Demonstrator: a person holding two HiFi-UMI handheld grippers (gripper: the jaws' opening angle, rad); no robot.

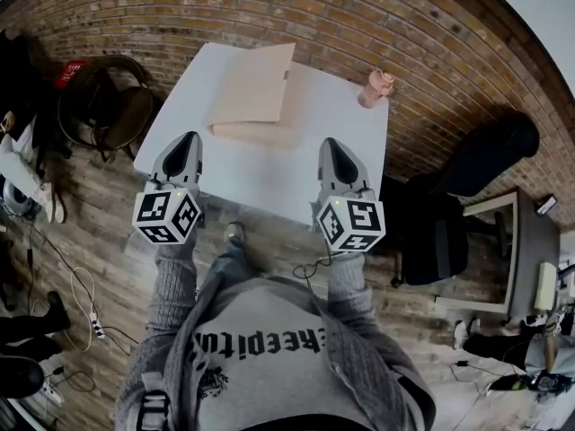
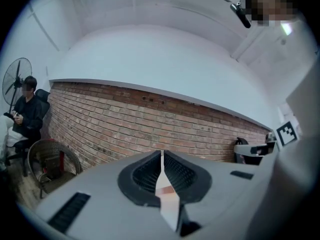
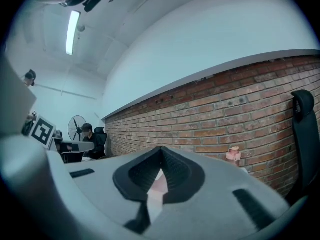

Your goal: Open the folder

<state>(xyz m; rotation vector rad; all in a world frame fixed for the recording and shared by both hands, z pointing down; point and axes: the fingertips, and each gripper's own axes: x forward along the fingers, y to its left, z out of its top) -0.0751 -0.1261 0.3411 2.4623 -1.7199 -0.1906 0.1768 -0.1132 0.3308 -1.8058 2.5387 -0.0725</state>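
Note:
A tan folder (image 1: 254,86) lies flat on the far half of the white table (image 1: 269,173), with a thicker tan edge along its near side. Both grippers hover over the table's near edge, pointing level at the brick wall, well short of the folder. My left gripper (image 1: 187,138) is shut with nothing in it, and its jaw tips meet in the left gripper view (image 2: 162,154). My right gripper (image 1: 329,142) is shut and empty too (image 3: 161,151). Each gripper view shows a thin strip of table and tan folder (image 2: 168,190) below the closed tips.
A pink bottle (image 1: 377,87) stands at the table's far right corner. A black office chair (image 1: 440,232) and a second desk (image 1: 526,241) are to the right. A wicker chair (image 1: 108,106) stands to the left, with cables on the floor (image 1: 85,303). A person sits by a fan (image 2: 25,116).

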